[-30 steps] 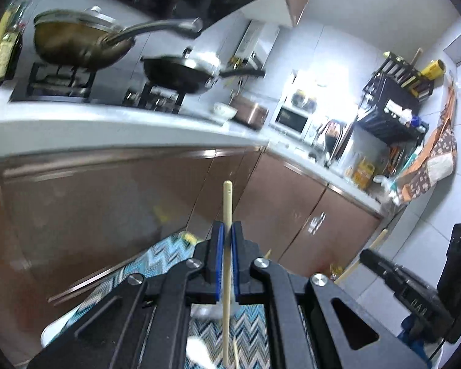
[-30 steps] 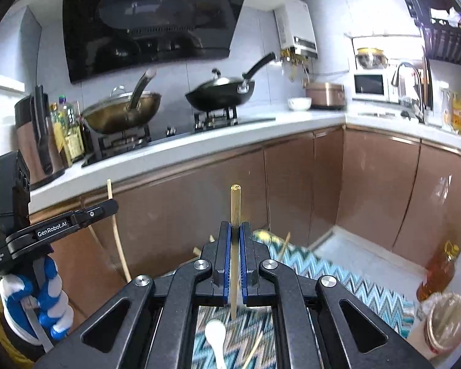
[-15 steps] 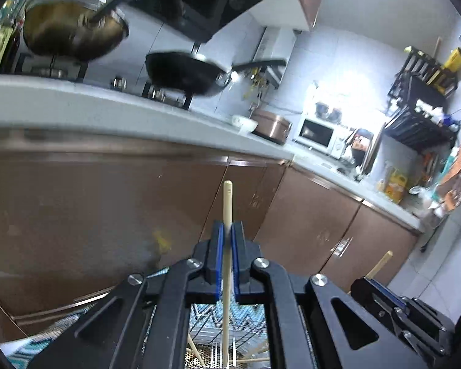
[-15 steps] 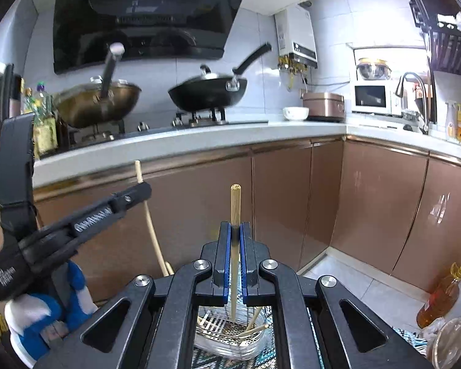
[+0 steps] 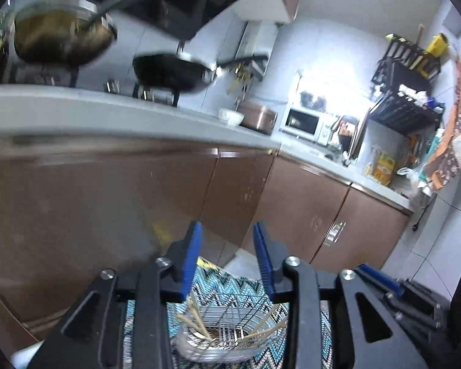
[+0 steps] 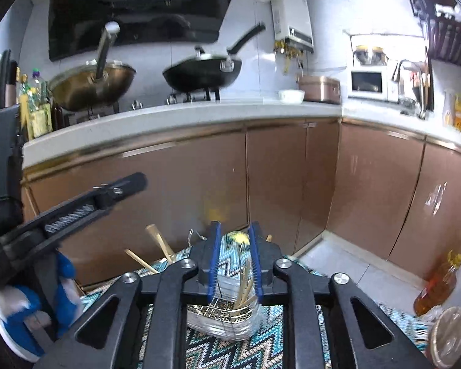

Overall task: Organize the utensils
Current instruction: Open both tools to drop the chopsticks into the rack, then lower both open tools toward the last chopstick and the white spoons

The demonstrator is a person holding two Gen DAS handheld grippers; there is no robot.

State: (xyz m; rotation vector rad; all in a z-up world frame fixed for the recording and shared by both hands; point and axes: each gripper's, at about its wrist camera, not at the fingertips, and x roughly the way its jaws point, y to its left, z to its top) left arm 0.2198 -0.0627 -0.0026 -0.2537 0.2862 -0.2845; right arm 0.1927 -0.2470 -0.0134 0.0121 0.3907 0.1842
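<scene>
Left gripper [image 5: 227,256] and right gripper [image 6: 234,256] jaws opening, empty, above clear wire-lined utensil basket [image 6: 227,323] holding wooden chopsticks [image 5: 196,316].

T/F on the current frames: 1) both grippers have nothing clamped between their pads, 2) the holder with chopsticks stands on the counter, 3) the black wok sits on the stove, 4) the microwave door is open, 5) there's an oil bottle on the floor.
1) True: the left gripper and right gripper are both opening, with nothing pinched between the pads.
2) False: the utensil holder with chopsticks stands on the zigzag mat on the floor.
3) True: the black wok sits on the stove.
4) False: the microwave door is closed.
5) True: the oil bottle stands on the floor tiles at right.
</scene>
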